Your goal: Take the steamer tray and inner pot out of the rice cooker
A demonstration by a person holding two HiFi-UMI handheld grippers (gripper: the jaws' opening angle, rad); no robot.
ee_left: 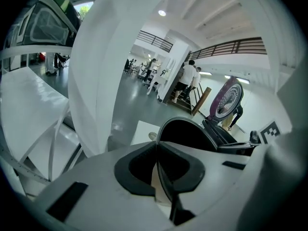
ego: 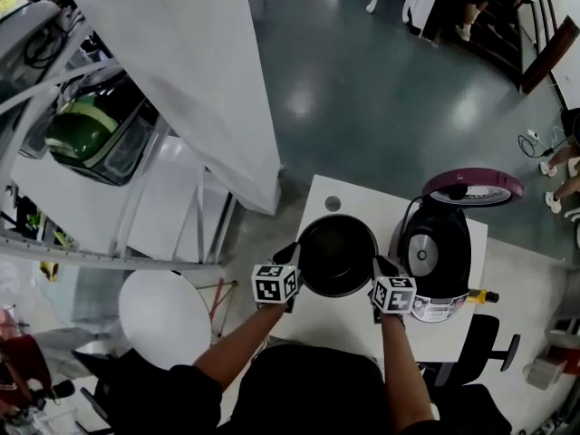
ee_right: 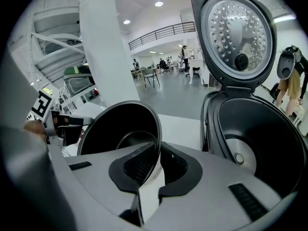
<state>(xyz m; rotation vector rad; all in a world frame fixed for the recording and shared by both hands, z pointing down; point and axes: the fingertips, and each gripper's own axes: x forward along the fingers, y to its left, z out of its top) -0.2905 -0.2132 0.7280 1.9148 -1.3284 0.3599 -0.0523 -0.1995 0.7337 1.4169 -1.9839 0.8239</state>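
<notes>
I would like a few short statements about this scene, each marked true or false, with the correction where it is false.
1. Both the left claw and the right claw grip the rim of the inner pot. True.
2. The lid of the rice cooker is closed. False: it stands open.
3. The inner pot sits inside the rice cooker. False: it is out, over the white table, beside the cooker.
4. The cooker's cavity is empty, with its heating plate showing. True.
</notes>
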